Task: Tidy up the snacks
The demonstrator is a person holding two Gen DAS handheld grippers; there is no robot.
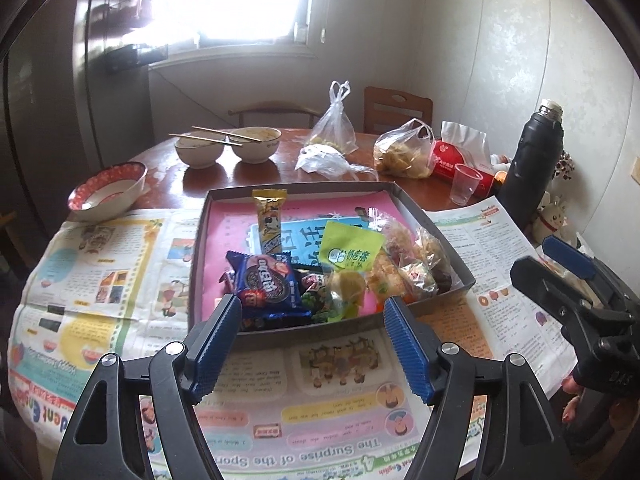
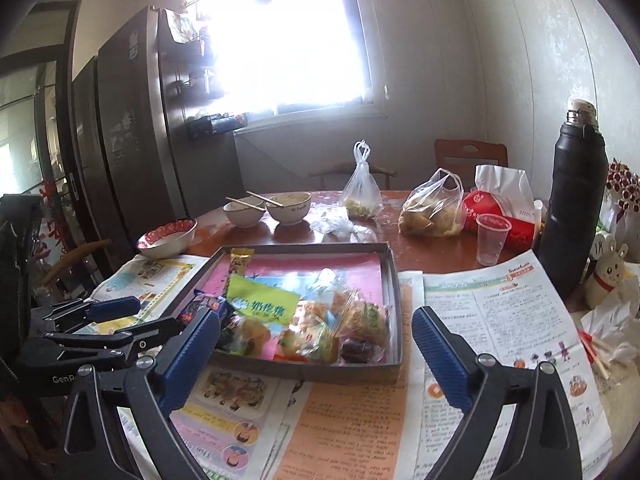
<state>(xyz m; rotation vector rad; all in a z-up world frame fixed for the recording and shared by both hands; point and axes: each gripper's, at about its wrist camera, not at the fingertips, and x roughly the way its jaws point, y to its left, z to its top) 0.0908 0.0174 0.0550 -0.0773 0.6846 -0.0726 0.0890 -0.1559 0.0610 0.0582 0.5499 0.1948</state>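
- Underneath everything, a round wooden table [image 1: 280, 152] carries newspapers [image 1: 100, 272] spread over its near half.
- Centrally on those papers sits a shallow grey tray [image 1: 408, 200] with a pink lining, and the snacks lie heaped in its near end.
- Among them: a blue cookie pack [image 1: 272, 284] at the near left, a green packet [image 1: 348, 248] in the middle, a yellow bar [image 1: 270, 216] reaching toward the far wall, and clear-wrapped sweets [image 1: 416, 256] on the right side.
- Nearer the camera, the left gripper [image 1: 316, 344] hangs just short of the tray's near wall, jaws spread apart with nothing between them; the cookie pack lies just beyond its left finger.
- Off to the side, the right gripper [image 2: 316, 344] hovers over the newspaper at the tray's near right corner, jaws wide and empty, touching no snack.
- Farther back stand two white bowls [image 1: 224, 148] with chopsticks across them, a red-rimmed bowl [image 1: 108, 192], tied plastic bags [image 1: 336, 124], a clear cup [image 1: 466, 184] and a black flask [image 1: 532, 160].
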